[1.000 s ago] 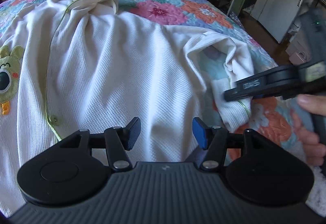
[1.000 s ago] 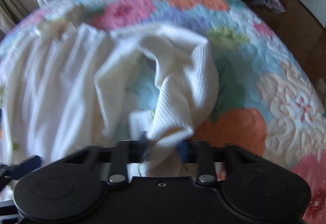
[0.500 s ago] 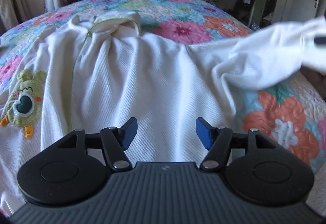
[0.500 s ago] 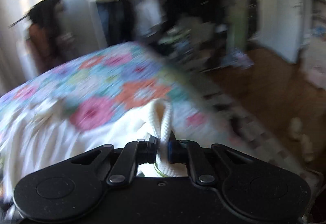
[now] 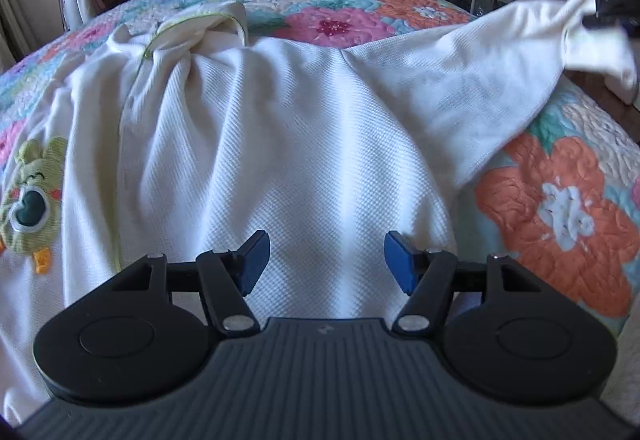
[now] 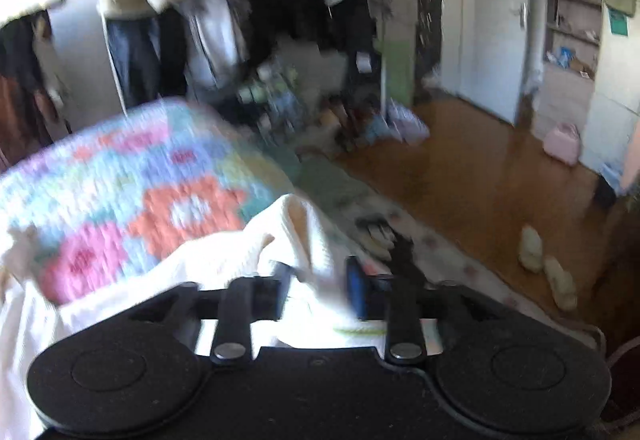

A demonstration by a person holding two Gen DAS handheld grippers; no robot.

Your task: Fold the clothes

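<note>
Since a second ago your right gripper [image 6: 316, 290] has drawn the sleeve [image 5: 500, 55] of the white waffle-knit baby garment [image 5: 288, 143] out sideways and up off the flowered patchwork quilt [image 5: 560, 207]. Its jaws have just been opening, cuff loose between them, pads apart. Your left gripper [image 5: 326, 260] hangs open over the garment's body, which lies spread on the quilt.
</note>
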